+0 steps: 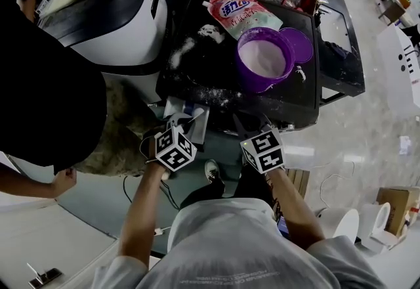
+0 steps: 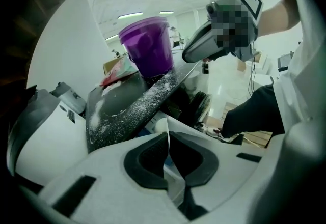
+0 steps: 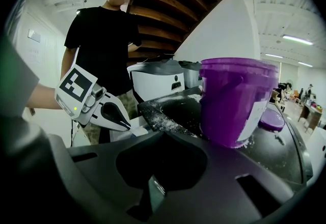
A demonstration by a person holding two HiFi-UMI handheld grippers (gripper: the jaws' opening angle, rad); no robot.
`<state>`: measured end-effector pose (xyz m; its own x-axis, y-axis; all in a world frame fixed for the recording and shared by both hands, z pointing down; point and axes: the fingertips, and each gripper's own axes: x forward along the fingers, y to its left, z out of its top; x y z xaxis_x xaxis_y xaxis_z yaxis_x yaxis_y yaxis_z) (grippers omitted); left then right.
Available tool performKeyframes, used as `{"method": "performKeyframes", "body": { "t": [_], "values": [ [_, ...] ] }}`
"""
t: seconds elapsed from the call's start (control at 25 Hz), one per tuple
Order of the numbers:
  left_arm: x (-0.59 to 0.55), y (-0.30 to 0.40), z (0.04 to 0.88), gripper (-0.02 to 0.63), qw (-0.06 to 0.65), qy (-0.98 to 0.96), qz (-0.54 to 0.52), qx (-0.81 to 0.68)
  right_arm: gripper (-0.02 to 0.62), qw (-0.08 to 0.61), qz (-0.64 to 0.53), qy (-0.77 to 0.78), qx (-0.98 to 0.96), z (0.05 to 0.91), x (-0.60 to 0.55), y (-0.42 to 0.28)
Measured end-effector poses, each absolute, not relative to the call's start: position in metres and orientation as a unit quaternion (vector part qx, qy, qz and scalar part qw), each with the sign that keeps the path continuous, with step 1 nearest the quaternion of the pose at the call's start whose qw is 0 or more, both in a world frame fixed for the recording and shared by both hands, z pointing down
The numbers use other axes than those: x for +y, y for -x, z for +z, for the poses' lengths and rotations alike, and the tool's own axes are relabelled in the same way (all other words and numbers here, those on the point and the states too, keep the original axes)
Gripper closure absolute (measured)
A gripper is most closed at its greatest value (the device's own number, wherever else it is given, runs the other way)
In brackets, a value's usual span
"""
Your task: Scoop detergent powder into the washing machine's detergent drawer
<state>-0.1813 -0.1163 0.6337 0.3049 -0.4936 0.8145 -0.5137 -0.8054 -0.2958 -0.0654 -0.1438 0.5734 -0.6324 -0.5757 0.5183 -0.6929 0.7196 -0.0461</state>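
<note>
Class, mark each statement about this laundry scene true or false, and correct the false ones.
1. The purple bucket holds white powder. True.
2. The purple lid sits on the bucket. False: the purple lid lies beside it on the black table.
3. The detergent bag stands inside the bucket. False: the detergent bag lies on the table, outside the bucket.
4. Powder is spilled on the black table. True.
5. The left tool is closed on a thin white piece. True.
</note>
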Motion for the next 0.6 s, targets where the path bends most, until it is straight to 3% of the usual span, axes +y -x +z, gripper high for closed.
{"method": "performKeyframes", "body": {
  "t": [0.6],
  "values": [
    [-0.1125,0.1783,0.6259,0.591,-0.149,-0.769,0.554,-0.284,0.591,0.235,0.121,-0.361,-0.894,0.5695,-0.1365,0.0572]
  ]
}}
